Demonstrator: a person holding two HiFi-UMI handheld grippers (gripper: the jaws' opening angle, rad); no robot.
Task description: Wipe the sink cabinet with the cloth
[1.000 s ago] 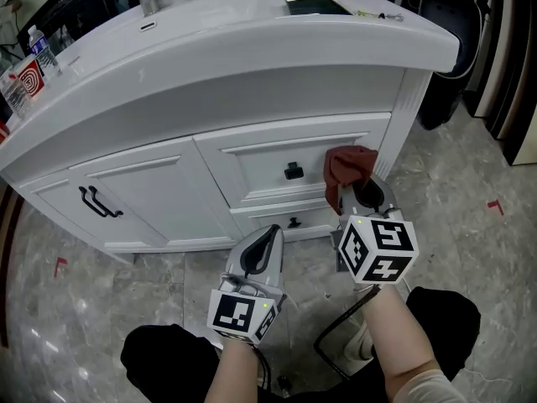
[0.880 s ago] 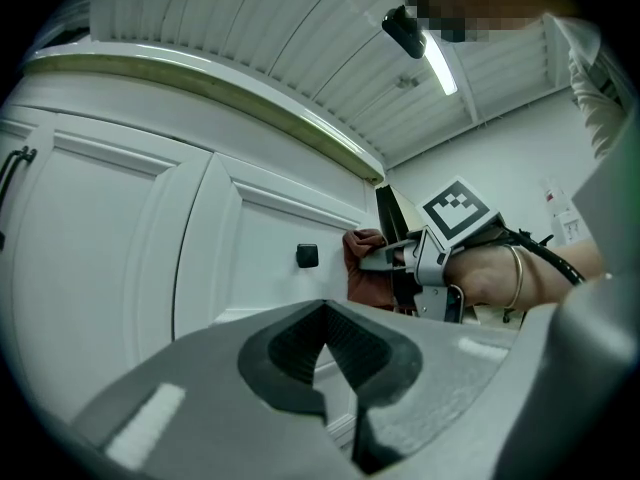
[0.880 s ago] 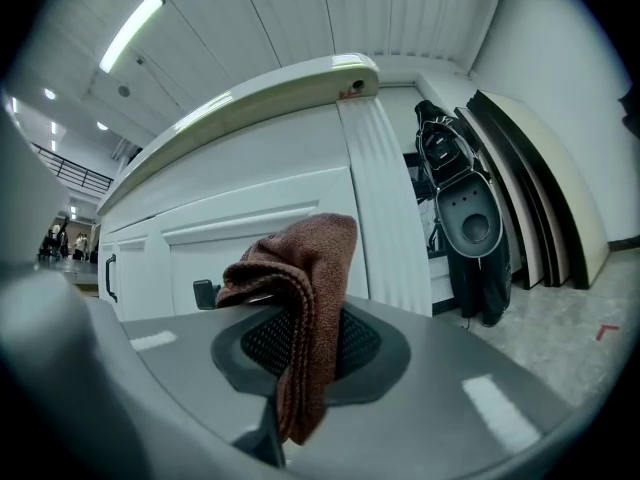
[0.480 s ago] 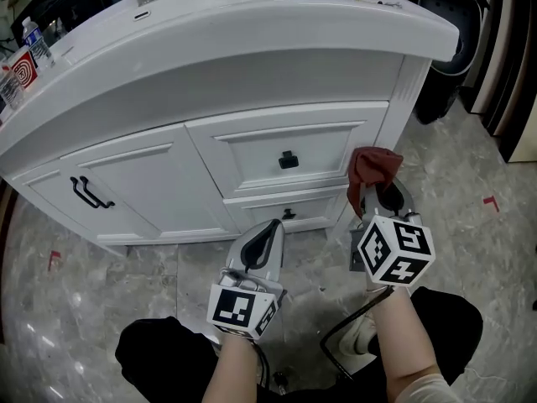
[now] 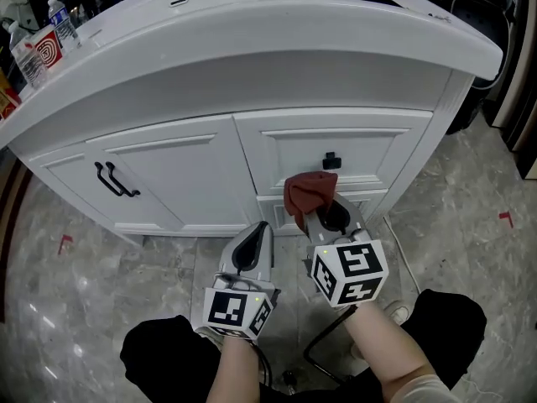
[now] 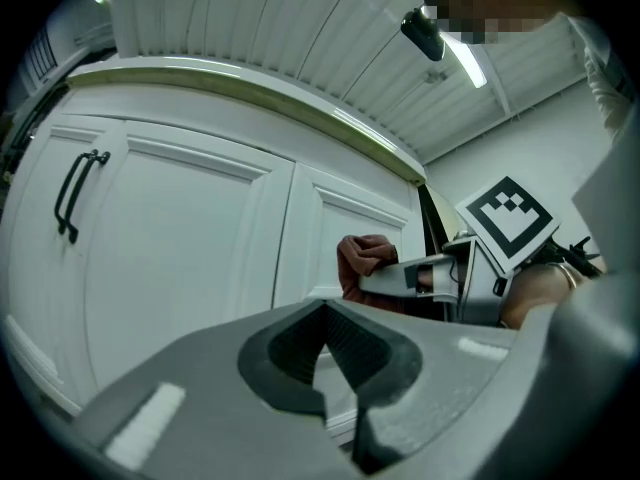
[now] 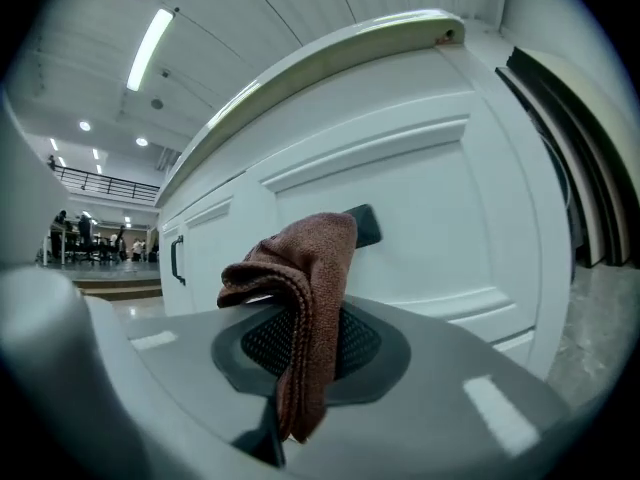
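The white sink cabinet (image 5: 193, 175) fills the upper head view, with a door at left and drawers at right. A rust-brown cloth (image 5: 307, 196) is bunched against the drawer fronts, just below the upper drawer's black knob (image 5: 332, 159). My right gripper (image 5: 323, 215) is shut on the cloth (image 7: 300, 298), which folds out between its jaws. My left gripper (image 5: 252, 243) is shut with nothing in it, pointing at the cabinet base left of the cloth (image 6: 365, 268). In the left gripper view the left gripper (image 6: 330, 363) faces the door panel (image 6: 180, 258).
A black bar handle (image 5: 116, 181) sits on the left door. Bottles and a red-and-white box (image 5: 44, 49) stand on the countertop's far left. The floor (image 5: 75, 309) is grey marble tile with red tape marks. The person's dark-clad knees (image 5: 159, 359) frame the bottom.
My right gripper has carried the cloth leftward, from the cabinet's right corner post to the drawer fronts below the knob. The left gripper has stayed in place, shut.
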